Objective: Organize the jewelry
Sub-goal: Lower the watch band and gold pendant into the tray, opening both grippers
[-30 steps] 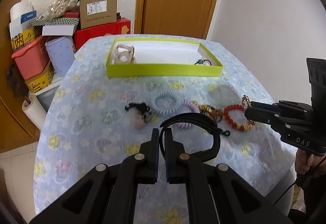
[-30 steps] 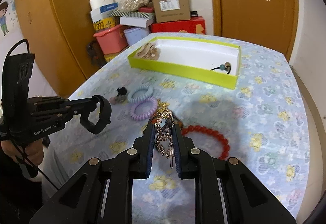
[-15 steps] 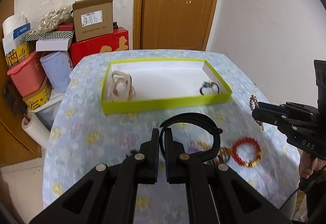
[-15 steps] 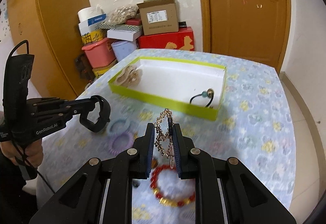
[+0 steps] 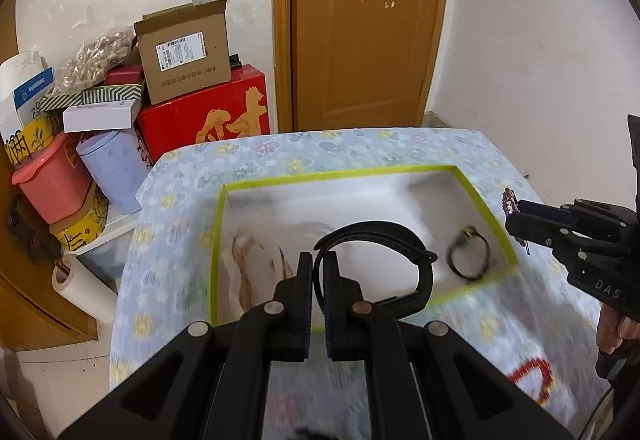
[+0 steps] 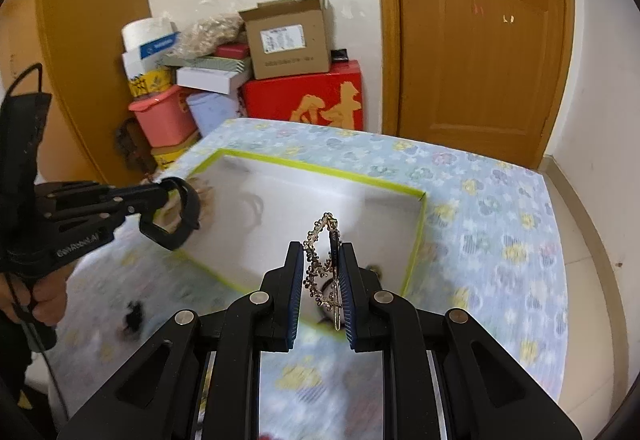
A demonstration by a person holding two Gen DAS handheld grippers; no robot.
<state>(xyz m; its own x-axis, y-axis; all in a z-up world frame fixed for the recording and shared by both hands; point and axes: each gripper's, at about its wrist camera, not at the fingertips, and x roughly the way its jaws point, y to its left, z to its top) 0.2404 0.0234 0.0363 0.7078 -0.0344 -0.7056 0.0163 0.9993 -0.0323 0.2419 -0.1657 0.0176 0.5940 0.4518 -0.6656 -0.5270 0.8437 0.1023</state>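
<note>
- Landmark: a shallow tray (image 5: 486,209) with lime-green walls and a white floor, lying on a tabletop (image 5: 180,200) covered in a pale blue floral cloth.
- Inside the tray, left end: a heap of beige, looped jewellery (image 5: 248,260), blurred; the type cannot be told.
- Inside the tray, right near corner: a thin black ring-shaped band with a small bead (image 5: 469,254), lying flat on the white floor.
- Left claw (image 5: 318,268): closed on a black band (image 5: 380,236), a wide open loop held above the middle of the tray, clear of its floor.
- Right claw (image 6: 322,260): clamped on a gold-coloured chain piece (image 6: 320,256), which stands up between the pads over the tray's near wall, toward its right end.
- Outside the tray, nearer than its near wall: a red bead bracelet (image 5: 530,376) on the cloth, and a small dark item (image 6: 132,316), blurred.
- Beyond the tabletop, past the tray's far left corner: stacked boxes, including a red box (image 5: 208,112) with a brown carton (image 5: 186,50) on top, and a pink tub (image 5: 52,180).
</note>
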